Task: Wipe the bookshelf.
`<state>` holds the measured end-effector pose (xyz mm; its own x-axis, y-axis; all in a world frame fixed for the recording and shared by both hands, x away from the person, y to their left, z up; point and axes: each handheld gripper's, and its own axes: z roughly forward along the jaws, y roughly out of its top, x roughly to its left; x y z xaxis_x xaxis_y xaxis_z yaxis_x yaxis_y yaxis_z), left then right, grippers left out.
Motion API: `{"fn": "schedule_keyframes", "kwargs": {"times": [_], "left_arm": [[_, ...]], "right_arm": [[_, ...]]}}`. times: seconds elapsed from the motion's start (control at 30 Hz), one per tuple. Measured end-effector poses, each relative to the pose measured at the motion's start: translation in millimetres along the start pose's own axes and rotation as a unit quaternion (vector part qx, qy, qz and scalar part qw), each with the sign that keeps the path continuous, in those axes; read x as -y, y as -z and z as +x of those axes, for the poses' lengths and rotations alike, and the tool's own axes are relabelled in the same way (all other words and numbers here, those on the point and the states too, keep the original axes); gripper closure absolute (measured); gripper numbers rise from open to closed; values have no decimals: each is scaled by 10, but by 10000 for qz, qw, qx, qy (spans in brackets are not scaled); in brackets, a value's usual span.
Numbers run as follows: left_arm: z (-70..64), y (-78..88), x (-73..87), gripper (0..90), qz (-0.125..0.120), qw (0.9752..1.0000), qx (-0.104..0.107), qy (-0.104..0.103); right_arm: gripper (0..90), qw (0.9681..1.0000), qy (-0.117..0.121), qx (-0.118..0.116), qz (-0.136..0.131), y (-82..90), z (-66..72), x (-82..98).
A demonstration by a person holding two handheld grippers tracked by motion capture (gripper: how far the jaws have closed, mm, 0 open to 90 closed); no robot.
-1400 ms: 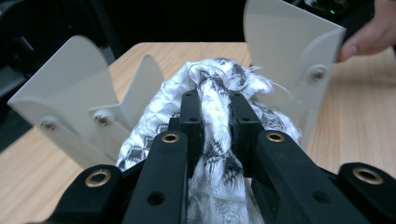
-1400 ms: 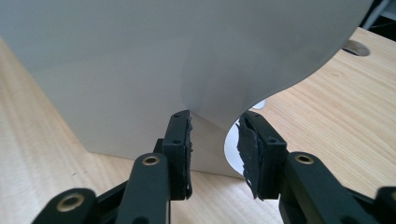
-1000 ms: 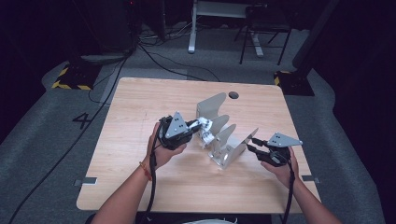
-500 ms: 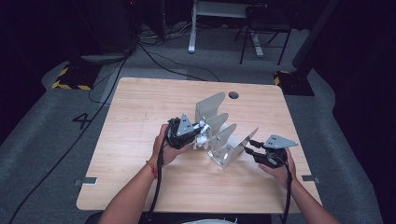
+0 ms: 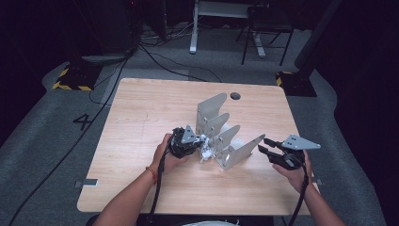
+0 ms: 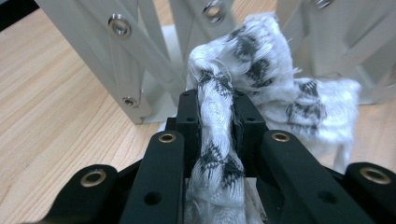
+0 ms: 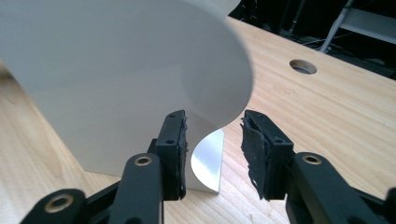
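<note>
Light wooden table [image 5: 141, 122]: left gripper [image 5: 192, 141] clamping white black-patterned cloth [image 6: 261, 88] beside grey metal divider rack [image 5: 221, 127]; right gripper [image 5: 269, 149] hanging open; next, seating cloth in a slot

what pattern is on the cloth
White cloth with black flecked marks, clearest in the left gripper view.

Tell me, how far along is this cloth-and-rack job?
Done: the left gripper is shut on the white patterned cloth and has brought it to the grey metal rack. In hand: the cloth bunches against the rack's dividers. The right gripper stands open by the rack's end plate, touching nothing. Left, probably: seating the cloth in a slot and letting go.
</note>
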<state>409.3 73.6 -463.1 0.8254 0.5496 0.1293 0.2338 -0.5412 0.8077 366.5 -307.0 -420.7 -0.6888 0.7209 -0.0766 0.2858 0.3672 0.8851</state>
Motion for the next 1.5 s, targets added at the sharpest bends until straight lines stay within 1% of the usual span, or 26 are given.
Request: {"fn": "schedule_keyframes", "kwargs": {"times": [0.03,0.1,0.13,0.17,0.23,0.27,0.37,0.47,0.5,0.53,0.6,0.63,0.67,0.73,0.8,0.83,0.87,0.9,0.97,1.07,1.13,1.27,1.33,1.37,1.43,1.5], "left_arm": [[-13,53,-31,768,-168,9999,-41,3],[-12,131,-107,768,-328,9993,-145,-36],[-6,178,-155,765,-457,9986,-275,-72],[3,220,-201,765,-568,9977,-366,-83],[30,271,-302,750,-661,9968,-420,-133],[34,286,-329,749,-719,9963,-460,-142],[72,382,-444,774,-1005,9935,-522,-92],[130,509,-531,787,-1342,9892,-588,43],[147,538,-547,795,-1395,9883,-608,66],[158,547,-551,802,-1393,9887,-550,93],[158,514,-536,784,-1132,9926,-433,-32],[161,477,-501,748,-882,9955,-349,-65],[161,449,-454,721,-760,9965,-347,-64],[184,394,-347,664,-486,9988,-75,25],[192,340,-240,576,-210,9996,121,117],[196,323,-203,526,-78,9996,220,159],[200,299,-156,472,105,9988,416,245],[195,277,-114,418,315,9979,508,248],[158,250,-21,385,572,9968,532,138],[105,217,70,325,707,9952,672,121],[60,180,134,301,834,9931,818,77],[-9,105,253,245,1020,9905,918,32],[-22,69,286,236,1157,9883,992,92],[-38,47,303,226,1211,9877,985,48],[-74,26,337,227,1168,9885,955,-34],[-83,17,361,236,1105,9888,1003,72]], "right_arm": [[607,10000,8,51,-44,39,-1,-26],[605,9998,42,108,-133,107,4,-88],[605,9997,57,132,-203,143,17,-126],[606,9994,108,147,-296,176,36,-167],[613,9984,348,192,-405,219,109,-260],[615,9977,502,164,-424,233,161,-321],[616,9966,670,-8,-473,250,278,-468],[618,9960,696,-175,-540,269,356,-582],[619,9958,702,-235,-539,270,380,-617],[620,9957,718,-284,-510,267,406,-646],[620,9954,781,-355,-433,249,475,-685],[620,9951,806,-407,-394,230,510,-700],[620,9947,838,-471,-355,206,553,-716],[619,9941,884,-559,-284,156,606,-740],[614,9937,903,-616,-230,113,647,-768],[610,9932,916,-692,-192,94,665,-782],[605,9927,951,-722,-161,77,680,-792],[602,9922,989,-754,-106,57,704,-804],[597,9910,1043,-834,-9,19,746,-824],[589,9899,1107,-872,135,-54,789,-844],[586,9897,1103,-893,205,-104,804,-861],[587,9885,1164,-858,444,-209,840,-917],[604,9881,1108,-881,596,-270,841,-941],[598,9888,1048,-868,618,-288,832,-956],[620,9880,1008,-921,718,-323,831,-991],[691,9867,1018,-982,805,-356,850,-1005]]}}
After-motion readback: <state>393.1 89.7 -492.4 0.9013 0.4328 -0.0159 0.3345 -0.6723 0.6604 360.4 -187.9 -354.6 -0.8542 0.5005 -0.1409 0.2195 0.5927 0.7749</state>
